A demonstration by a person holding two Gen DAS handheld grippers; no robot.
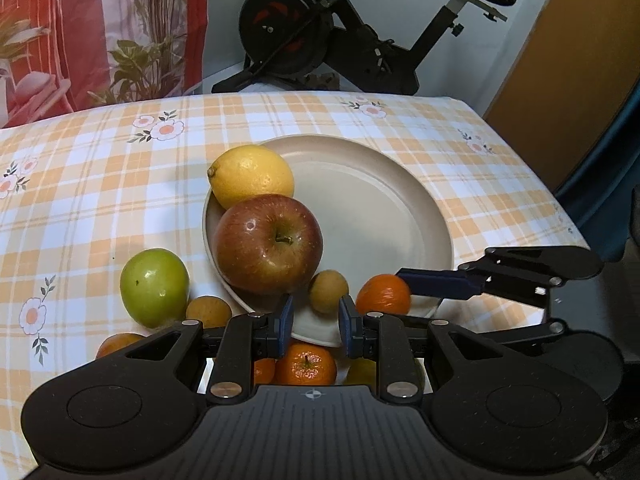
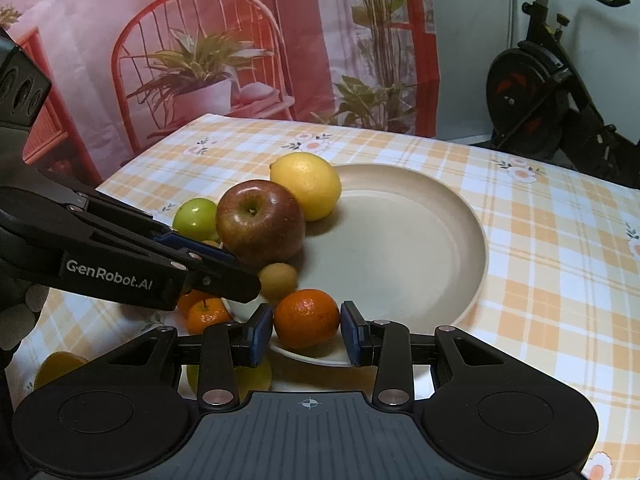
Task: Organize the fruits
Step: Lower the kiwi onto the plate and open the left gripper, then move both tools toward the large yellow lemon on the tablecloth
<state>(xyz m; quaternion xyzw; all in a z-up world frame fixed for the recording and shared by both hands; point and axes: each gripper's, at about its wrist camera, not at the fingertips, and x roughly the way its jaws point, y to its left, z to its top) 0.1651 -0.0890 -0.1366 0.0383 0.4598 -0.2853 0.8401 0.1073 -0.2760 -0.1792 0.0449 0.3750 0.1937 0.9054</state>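
Observation:
A beige plate (image 1: 380,208) (image 2: 420,240) holds a lemon (image 1: 251,176) (image 2: 306,185), a red apple (image 1: 267,243) (image 2: 259,224) and a small brownish fruit (image 1: 329,291) (image 2: 278,280). My right gripper (image 2: 307,334) is shut on an orange mandarin (image 2: 307,318) (image 1: 383,294) at the plate's near rim; it shows from the side in the left wrist view (image 1: 404,280). My left gripper (image 1: 315,326) is open and empty just above the plate's near edge. A green apple (image 1: 155,286) (image 2: 196,218) and several mandarins (image 1: 306,364) (image 2: 208,314) lie on the cloth.
The table has an orange checked cloth (image 1: 100,184) with flower prints. An exercise bike (image 1: 340,40) stands behind the table. A red printed curtain (image 2: 200,40) hangs at the back. The table's right edge (image 1: 560,200) is close to the plate.

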